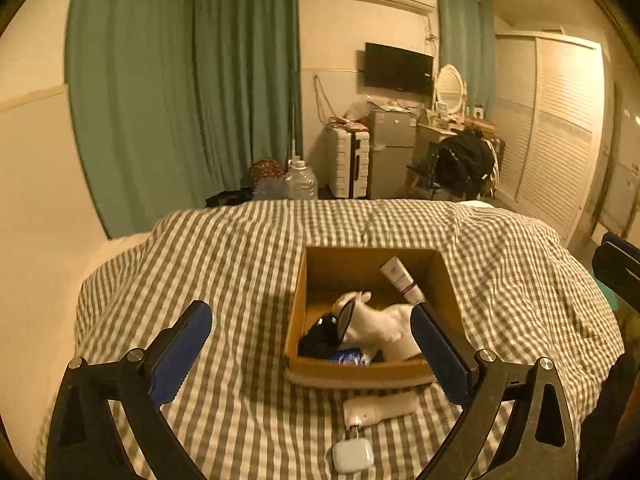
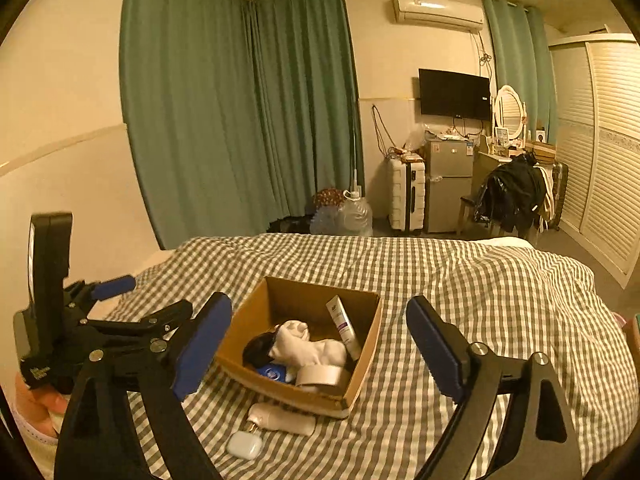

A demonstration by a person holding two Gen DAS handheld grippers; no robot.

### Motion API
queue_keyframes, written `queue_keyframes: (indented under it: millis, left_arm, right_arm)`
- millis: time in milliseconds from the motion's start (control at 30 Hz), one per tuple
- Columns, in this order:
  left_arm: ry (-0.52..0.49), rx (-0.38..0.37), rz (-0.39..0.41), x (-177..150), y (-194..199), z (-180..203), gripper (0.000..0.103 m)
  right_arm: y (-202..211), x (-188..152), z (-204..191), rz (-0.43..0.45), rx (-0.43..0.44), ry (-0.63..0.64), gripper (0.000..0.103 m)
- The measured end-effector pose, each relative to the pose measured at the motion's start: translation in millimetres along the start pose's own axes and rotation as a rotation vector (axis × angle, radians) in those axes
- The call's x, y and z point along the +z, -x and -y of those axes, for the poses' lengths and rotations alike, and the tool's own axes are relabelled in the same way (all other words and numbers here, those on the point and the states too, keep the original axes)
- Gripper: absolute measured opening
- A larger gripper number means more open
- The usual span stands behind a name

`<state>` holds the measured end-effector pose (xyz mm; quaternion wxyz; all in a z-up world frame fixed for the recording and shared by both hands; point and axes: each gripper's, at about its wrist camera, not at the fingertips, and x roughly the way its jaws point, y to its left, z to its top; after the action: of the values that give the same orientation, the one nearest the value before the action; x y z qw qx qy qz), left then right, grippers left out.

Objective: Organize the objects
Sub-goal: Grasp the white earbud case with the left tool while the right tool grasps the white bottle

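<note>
Nearest you, both tongs stand apart and hold nothing: the left gripper (image 1: 312, 342) frames the bed from above and behind, and the right gripper (image 2: 318, 344) does the same from slightly further right, so each camera keeps the whole work area in sight. In the right wrist view the left gripper appears again at the left edge, with your hand (image 2: 38, 406) beneath it. Just ahead of the fingers, on the checked quilt (image 1: 240, 256), lie the two things not yet sorted: a white earbud case (image 1: 353, 456) and, just beyond it, a pale bottle (image 1: 378, 408) lying on its side against the near wall of the box (image 1: 360, 372). You can judge these the remaining work, since everything else is already inside. The box sits open-topped near the middle of the bed, which leaves it reachable from either side. Inside it you see a white sock bundle (image 2: 310, 346), a dark rounded item (image 2: 258, 348) that cannot be identified, a blue tin (image 2: 274, 372), a tape roll (image 2: 322, 376), and a tube (image 2: 344, 326) leaning on the far right wall. The near wall stands between the loose items and the interior, so each must be lifted over it. Beyond the bed stand water jugs (image 2: 354, 212), a suitcase (image 2: 406, 194), a small fridge (image 2: 448, 184), a chair with dark clothes (image 2: 510, 194), curtains (image 2: 240, 120) and a wall television (image 2: 454, 94), all well apart from the task.
</note>
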<state>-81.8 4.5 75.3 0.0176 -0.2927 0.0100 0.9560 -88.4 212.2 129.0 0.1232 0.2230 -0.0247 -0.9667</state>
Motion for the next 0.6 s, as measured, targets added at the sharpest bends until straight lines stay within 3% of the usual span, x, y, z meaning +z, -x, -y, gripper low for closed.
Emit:
queue_keyframes:
  millis: [100, 267, 467, 600]
  left_arm:
    - [0.033, -0.003, -0.02, -23.8, -4.9, -4.2, 0.103]
    - [0.041, -0.009, -0.065, -70.9, -27.4, -1.3, 0.103]
    - [0.027, 0.004, -0.193, -119.6, -75.6, 12.6, 0.103]
    - [0.009, -0.023, -0.294, -152.0, -100.6, 25.9, 0.103]
  right_arm:
    - [3.0, -19.4, -3.7, -0.008, -0.008, -0.003, 0.093]
    - [-23.4, -71.8, -7.3, -0.092, -0.026, -0.025, 0.094]
    - [-76.5, -121.6, 5.1, -0.193, -0.105, -0.032, 0.094]
    - [-99.4, -142.5, 22.2, -0.276, -0.102, -0.105, 0.094]
